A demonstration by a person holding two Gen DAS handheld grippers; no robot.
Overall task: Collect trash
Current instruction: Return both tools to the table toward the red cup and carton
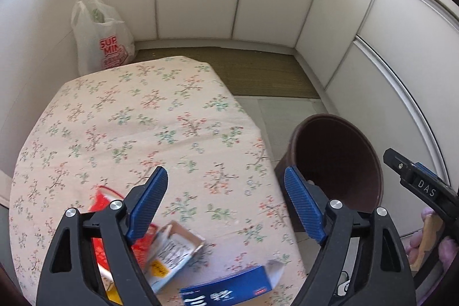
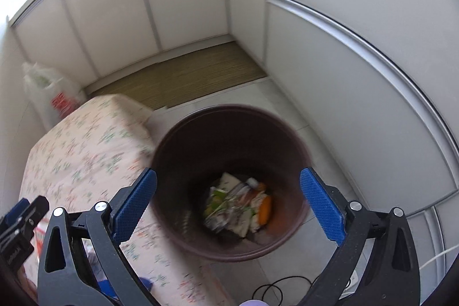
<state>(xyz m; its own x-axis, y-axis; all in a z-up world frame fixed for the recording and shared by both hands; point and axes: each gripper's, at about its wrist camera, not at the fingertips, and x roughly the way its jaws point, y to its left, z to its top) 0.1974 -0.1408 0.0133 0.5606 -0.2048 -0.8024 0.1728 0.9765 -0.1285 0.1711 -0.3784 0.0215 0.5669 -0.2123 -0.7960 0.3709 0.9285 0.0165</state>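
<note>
Trash (image 2: 239, 204) lies heaped in the bottom of the brown bin (image 2: 229, 116), at 3 o'clock of the floral-clothed table (image 1: 137, 116). The right gripper (image 2: 229, 205) hangs over the bin, jaws spread wide, holding nothing. The left gripper (image 1: 226, 205), equally wide and empty, hovers above the table's 6 o'clock edge, over a red wrapper (image 1: 100, 198), an open carton (image 1: 175, 251) and a blue box (image 1: 229, 287).

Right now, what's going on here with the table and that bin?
A person is clearing trash with two hand-held tongs. The right tongs hang open and empty over the brown bin, which already holds scraps at the bottom. The left tongs are open above the floral table, where a blue box, a small open carton and a red wrapper still wait.
</note>
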